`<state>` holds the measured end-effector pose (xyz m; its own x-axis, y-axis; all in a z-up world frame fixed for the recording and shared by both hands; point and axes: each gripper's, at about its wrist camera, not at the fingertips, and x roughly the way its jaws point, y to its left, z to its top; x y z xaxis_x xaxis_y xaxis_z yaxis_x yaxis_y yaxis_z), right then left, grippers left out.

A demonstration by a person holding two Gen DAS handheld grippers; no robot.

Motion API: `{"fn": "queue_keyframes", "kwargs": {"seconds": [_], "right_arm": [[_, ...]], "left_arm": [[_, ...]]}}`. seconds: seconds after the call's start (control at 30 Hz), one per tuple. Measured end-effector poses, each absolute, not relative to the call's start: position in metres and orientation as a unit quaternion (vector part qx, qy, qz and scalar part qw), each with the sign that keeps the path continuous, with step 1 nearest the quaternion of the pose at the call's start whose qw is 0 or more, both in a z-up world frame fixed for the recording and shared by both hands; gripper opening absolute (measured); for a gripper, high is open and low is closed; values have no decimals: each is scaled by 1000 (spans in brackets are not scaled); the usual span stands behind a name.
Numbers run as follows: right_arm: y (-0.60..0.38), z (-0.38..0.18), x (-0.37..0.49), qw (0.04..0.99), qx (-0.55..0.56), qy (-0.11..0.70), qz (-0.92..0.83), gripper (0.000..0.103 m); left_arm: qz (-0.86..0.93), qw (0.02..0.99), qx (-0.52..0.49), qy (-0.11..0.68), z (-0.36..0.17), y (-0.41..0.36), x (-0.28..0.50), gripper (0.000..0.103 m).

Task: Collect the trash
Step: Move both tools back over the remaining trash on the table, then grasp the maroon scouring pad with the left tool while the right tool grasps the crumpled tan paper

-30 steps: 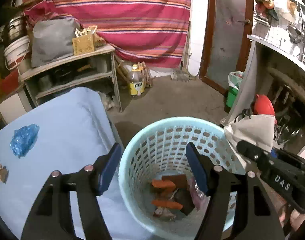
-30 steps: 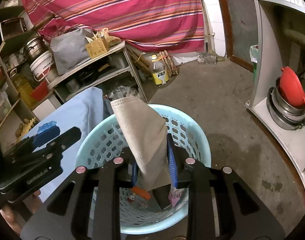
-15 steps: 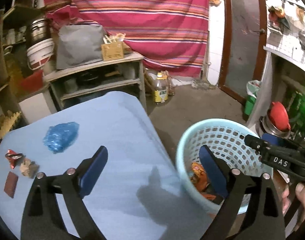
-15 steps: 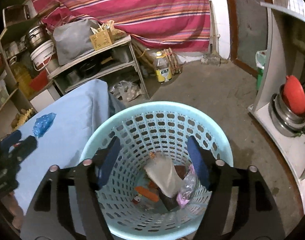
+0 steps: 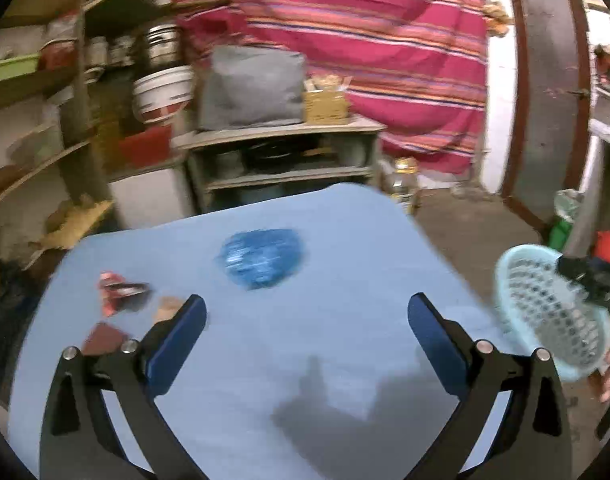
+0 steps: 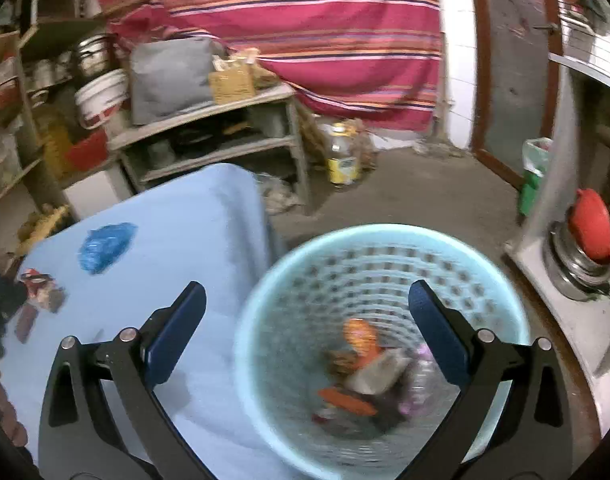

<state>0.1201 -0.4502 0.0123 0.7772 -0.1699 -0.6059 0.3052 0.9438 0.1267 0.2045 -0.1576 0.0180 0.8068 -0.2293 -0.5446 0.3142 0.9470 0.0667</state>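
Item: table trash, L to R — brown scrap (image 5: 103, 338), red wrapper (image 5: 119, 290), blue plastic bag (image 5: 261, 262) on blue tabletop (image 5: 305, 340), perforated basket (image 6: 381, 340) R w/ dropped paper; L gripper (image 5: 307, 334) & R gripper (image 6: 307, 334) just opened, jaws apart, empty; L should centre over bag, then pinch.

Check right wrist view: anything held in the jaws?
No, the right gripper is wide open and empty above the basket.

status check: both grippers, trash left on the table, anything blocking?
Left gripper open, empty, jaws just opened. Right gripper open above basket, jaws just opened. Blue bag and small wrappers on the table. Nothing blocking.
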Motion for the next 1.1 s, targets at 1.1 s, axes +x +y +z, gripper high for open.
{"fn": "queue_keyframes", "kwargs": {"seconds": [1.1], "right_arm": [[-208,-57,252,924,1,382,14,99]], "left_arm": [[-80,889,17,451,-92,72,319,97]]}}
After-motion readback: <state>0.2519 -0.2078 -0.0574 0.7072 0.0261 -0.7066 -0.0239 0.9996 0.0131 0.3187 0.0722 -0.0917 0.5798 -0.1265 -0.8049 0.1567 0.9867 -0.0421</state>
